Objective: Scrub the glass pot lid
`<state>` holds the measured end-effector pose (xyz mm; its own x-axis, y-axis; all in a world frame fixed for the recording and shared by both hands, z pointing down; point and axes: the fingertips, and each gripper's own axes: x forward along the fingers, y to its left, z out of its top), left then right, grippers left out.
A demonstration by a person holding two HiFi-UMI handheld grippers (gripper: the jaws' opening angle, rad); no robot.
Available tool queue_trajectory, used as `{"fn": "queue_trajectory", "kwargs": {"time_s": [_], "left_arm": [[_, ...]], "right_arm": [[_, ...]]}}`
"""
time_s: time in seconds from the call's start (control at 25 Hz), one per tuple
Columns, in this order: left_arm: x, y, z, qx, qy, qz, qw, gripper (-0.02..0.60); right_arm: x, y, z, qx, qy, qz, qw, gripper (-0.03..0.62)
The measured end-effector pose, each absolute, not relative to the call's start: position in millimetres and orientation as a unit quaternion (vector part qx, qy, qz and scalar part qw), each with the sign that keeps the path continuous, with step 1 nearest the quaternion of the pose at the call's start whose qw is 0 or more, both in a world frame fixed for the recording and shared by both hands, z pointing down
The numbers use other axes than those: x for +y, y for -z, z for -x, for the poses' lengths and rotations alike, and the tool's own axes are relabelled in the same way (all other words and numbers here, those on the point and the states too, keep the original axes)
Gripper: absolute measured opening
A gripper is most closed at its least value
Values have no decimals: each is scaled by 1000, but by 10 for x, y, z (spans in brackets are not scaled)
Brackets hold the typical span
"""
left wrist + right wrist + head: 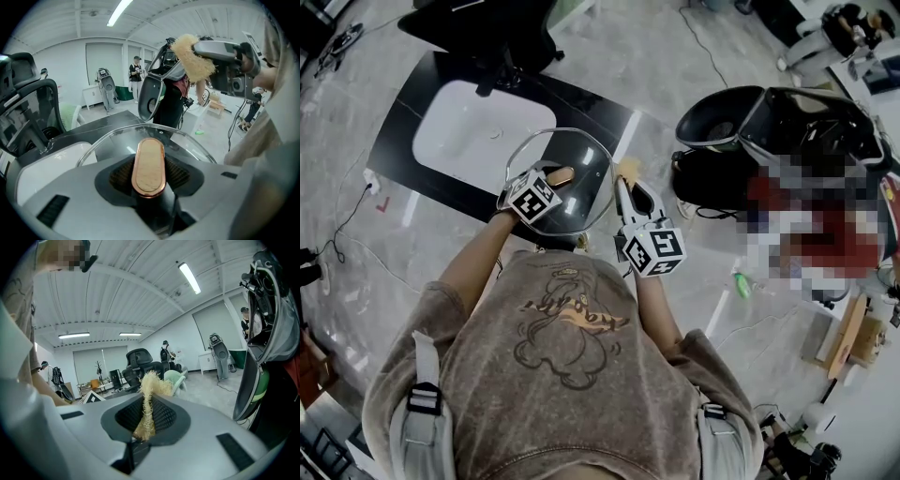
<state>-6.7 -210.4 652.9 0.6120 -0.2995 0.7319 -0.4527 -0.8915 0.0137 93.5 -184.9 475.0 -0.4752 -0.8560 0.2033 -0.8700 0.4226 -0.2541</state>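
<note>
- The glass lid (581,157) is up in the air, just on the person's side of the sink (473,131). It hangs over the near edge of the black counter (401,141) that the sink sits in.
- The left gripper (546,185) has the lid by its handle (561,174), the long wood-colored knob on top. The two jaws are partly closed, with the handle's dark stem snug between them. From where I stand it looks like a firm hold.
- The right gripper (625,186) is farther from the sink than the lid is, off to the right. Its jaws are pinched nearly together on a fuzzy yellow scrubber (628,170). The fluffy end sticks out past the jaws.
- From above, the scrubber is just beside the lid's rim on the side away from the sink. From the left gripper's own view it looks to be off the glass. I cannot tell for sure if it touches.
- I think this is the getting-ready step. One tool holds the lid and the other brings the scrubber, and the rubbing looks not yet begun.
- I think the next move is to bring the scrubber onto the glass and rub it round and round.
- The left gripper would need to hold the handle steady, so the lid does not spin or tip toward the sink.
- A soft push should do, since the lid hangs by the handle alone.
</note>
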Motion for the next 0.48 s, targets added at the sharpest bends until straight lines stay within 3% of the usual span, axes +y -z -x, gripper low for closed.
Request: {"fn": "queue_trajectory", "kwargs": {"time_s": [0.48], "left_arm": [[-2078,-6553,34,-217,-400,-883,117,183]], "right_arm": [[-1793,-4831,-959,-843,-174,-509,22,41]]}}
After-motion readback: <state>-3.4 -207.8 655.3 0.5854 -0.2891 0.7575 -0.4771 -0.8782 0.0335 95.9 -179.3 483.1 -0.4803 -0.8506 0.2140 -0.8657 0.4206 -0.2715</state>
